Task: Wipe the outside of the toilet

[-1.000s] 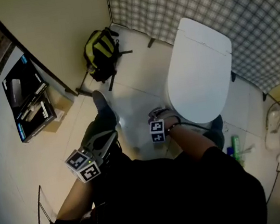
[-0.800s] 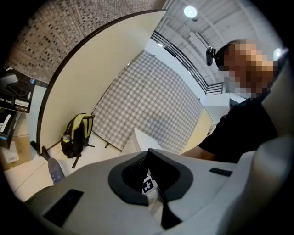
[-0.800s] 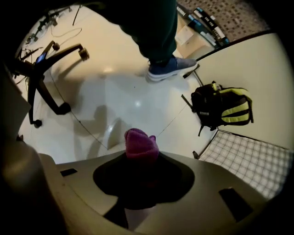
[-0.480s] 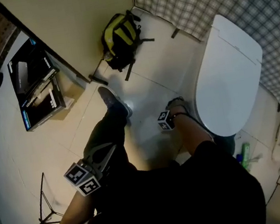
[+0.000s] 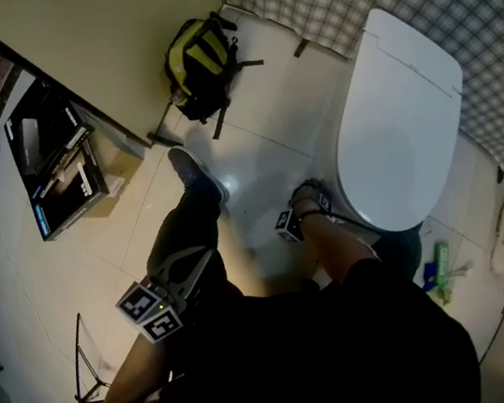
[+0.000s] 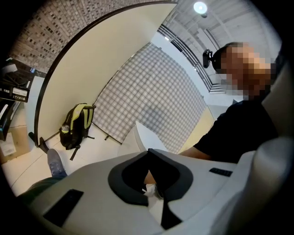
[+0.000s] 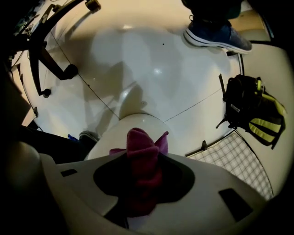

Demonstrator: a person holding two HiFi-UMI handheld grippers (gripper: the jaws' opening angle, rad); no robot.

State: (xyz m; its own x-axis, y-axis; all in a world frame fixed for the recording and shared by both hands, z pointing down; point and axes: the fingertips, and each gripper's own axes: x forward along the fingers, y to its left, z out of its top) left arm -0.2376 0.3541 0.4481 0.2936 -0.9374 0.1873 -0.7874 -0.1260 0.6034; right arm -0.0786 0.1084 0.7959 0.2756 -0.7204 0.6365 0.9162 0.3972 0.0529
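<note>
The white toilet (image 5: 400, 115) stands with its lid down at the right of the head view. My right gripper (image 5: 304, 202) is low against the bowl's front-left side. In the right gripper view, that gripper (image 7: 143, 153) is shut on a magenta cloth (image 7: 140, 140), which is pressed to the curved white bowl (image 7: 133, 121). My left gripper (image 5: 181, 264) hangs over the person's left leg, away from the toilet. In its own view, the left gripper (image 6: 148, 153) has its jaws together and holds nothing.
A black and yellow backpack (image 5: 198, 67) leans by the curved wall. A shoe (image 5: 196, 176) rests on the floor beside the toilet. A green bottle (image 5: 436, 266) lies at the toilet's right. A dark case (image 5: 53, 170) and a stand's legs (image 5: 79, 365) are at left.
The right gripper with the cloth has shifted a little along the toilet's front-left side. The head view has swung. The left gripper stays over the leg.
</note>
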